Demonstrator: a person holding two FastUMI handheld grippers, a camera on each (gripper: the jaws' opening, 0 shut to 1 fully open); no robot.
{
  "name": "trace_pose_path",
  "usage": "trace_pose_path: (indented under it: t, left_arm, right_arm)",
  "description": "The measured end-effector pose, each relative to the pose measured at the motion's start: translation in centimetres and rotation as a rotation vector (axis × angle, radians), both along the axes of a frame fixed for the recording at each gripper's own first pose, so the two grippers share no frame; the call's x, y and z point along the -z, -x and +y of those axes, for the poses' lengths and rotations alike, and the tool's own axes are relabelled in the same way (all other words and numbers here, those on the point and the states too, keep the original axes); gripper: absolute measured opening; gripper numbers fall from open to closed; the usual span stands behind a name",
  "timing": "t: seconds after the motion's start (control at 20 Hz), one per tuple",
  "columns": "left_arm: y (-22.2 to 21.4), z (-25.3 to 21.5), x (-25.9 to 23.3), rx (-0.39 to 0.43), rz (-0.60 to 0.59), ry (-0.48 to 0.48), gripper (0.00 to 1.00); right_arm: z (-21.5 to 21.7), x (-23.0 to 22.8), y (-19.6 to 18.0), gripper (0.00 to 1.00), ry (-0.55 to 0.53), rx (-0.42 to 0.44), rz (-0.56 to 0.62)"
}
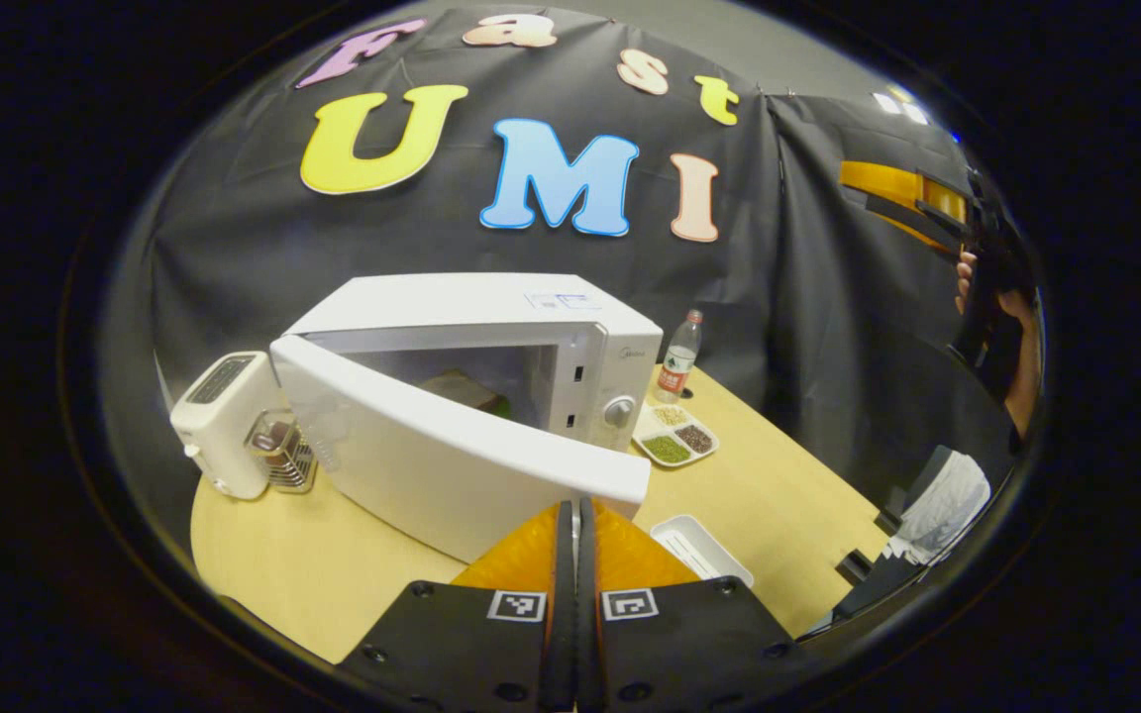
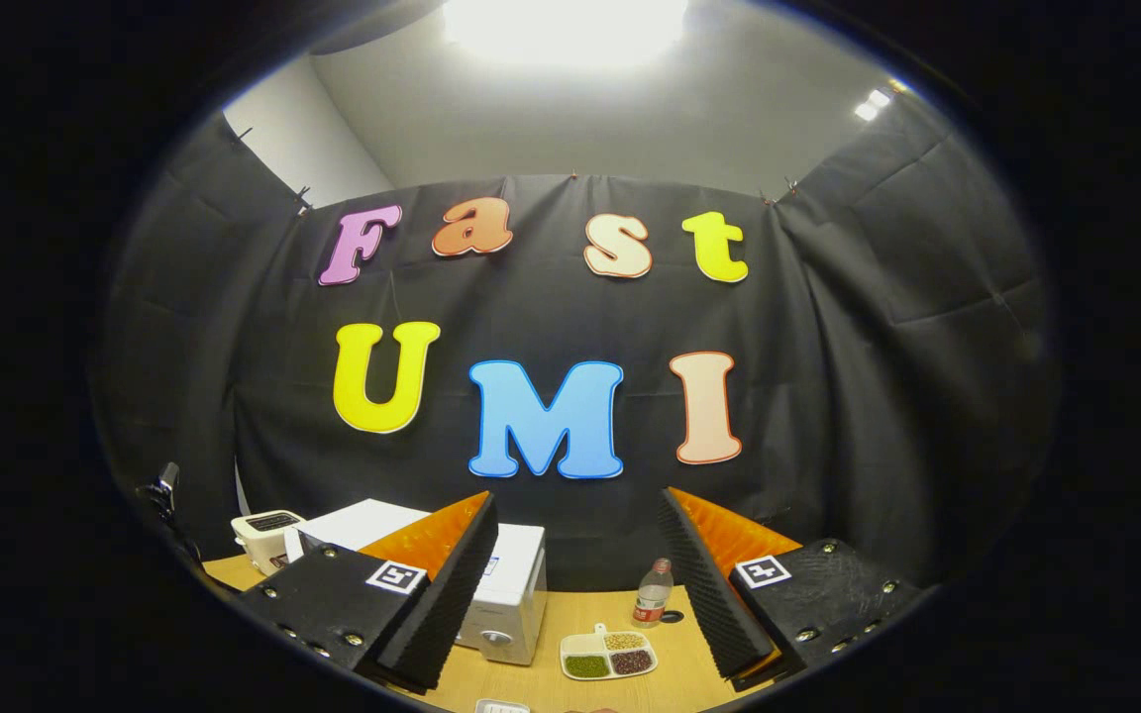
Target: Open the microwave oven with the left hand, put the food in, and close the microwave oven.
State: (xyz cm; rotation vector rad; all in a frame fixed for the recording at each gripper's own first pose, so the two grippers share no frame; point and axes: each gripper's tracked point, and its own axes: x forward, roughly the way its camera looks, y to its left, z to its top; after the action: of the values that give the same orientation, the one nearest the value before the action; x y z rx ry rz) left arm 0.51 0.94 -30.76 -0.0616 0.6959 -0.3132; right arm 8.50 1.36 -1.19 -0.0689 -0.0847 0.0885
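The microwave oven [image 1: 491,337] is sitting on the bench [image 1: 759,495], its door [image 1: 432,460] hanging partly ajar and swinging out toward 6 o'clock, with food [image 1: 466,391] lying inside the cavity. The left gripper [image 1: 575,525] is hovering just at the door's free edge, fingers [image 1: 563,555] pressed together on nothing. The right gripper [image 2: 575,564] is riding high, fingers [image 2: 452,584] spread wide and empty. A toaster [image 1: 224,421] is standing at 9 o'clock of the oven, a water bottle [image 1: 679,356] and sectioned dish [image 1: 674,436] at 3 o'clock.

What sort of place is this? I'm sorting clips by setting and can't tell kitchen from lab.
Most likely a staged recording booth, not a real kitchen: black cloth hangs as the walls, and a microwave, a toaster and a sectioned dish of beans share one bare wooden table.
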Motion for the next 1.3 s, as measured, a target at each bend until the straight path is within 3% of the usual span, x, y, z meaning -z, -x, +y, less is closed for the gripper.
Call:
trace_pose_path:
  t: [0.6,1.3]
  left_arm:
    - [-6.4,-4.6,1.4,-0.016,-0.018,0.01,0.07]
    - [-12.4,-6.6,2.6,-0.024,-0.03,-0.018,0.07]
  right_arm:
    - [-6.2,1.3,-2.2,0.98,-0.001,0.038,0.035]
    - [-12.6,2.5,-1.8,0.98,-0.034,0.124,0.057]
